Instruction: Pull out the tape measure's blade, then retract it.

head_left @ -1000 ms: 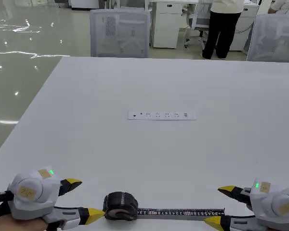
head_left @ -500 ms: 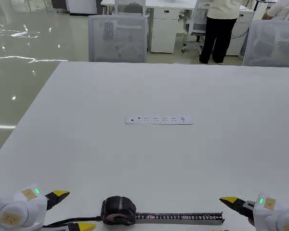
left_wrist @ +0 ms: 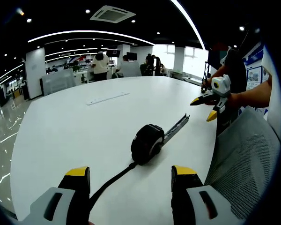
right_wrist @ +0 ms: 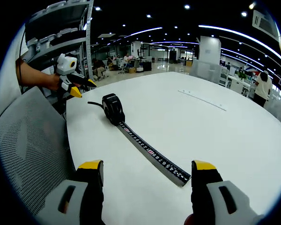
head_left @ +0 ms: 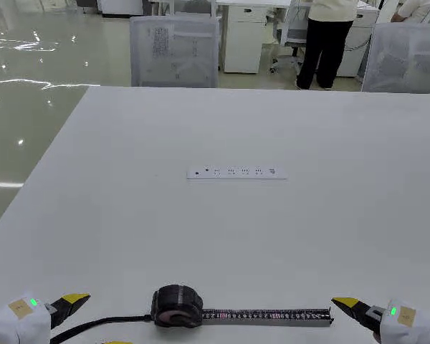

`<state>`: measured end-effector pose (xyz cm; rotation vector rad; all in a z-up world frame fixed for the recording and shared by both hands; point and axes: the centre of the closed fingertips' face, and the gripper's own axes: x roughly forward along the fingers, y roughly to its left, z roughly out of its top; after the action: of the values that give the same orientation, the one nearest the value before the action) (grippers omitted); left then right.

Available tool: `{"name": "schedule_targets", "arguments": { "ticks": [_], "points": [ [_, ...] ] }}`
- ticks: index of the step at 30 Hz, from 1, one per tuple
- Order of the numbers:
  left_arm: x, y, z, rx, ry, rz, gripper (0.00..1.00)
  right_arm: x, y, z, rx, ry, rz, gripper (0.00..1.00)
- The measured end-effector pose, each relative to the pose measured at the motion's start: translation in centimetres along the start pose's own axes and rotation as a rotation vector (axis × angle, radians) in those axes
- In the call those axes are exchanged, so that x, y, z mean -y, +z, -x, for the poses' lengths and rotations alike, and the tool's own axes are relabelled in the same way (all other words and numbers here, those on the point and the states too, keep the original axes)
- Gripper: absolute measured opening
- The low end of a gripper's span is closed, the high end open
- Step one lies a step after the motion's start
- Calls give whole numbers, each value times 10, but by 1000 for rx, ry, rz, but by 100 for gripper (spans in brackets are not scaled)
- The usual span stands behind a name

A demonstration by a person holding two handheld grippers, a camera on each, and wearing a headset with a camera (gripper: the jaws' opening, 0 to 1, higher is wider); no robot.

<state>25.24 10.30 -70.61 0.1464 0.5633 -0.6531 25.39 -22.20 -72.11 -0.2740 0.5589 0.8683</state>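
The tape measure [head_left: 178, 307] is lying at the bottom centre of the head view, close to the near edge of the white counter [head_left: 222, 236]. Its blade [head_left: 269, 315] is stretching flat along the surface toward the lower right, with the hook end stopping just short of the right hand-held gripper [right_wrist: 147, 165]. That gripper is holding its yellow-tipped jaws spread wide on either side of the blade's end and is gripping nothing. The left hand-held gripper [left_wrist: 130, 174] is also standing wide and empty. It is facing the case from the lower left, and a dark cord [head_left: 104, 324] is trailing from the case toward it.

With the blade already out and nothing holding the tape measure, retraction looks like the step at hand, and that is where things could go wrong:

- If the blade is let go with the case unheld, the spring may whip the blade back and make the case skid.
- The case is sitting so near the counter's edge that it might be knocked off.
- The blade is lying thin and flat, so jaws closing on it may be slipping off or scraping the counter instead.
- The loose cord could be snagging on the left jaws as they are closing on the case.
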Motion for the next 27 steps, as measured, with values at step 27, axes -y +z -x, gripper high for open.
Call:
{"name": "schedule_targets", "arguments": {
  "ticks": [27],
  "points": [
    [7,-32,25,20,39,106,80,-16,-15,13,23,-26,-66,84]
  ]
}}
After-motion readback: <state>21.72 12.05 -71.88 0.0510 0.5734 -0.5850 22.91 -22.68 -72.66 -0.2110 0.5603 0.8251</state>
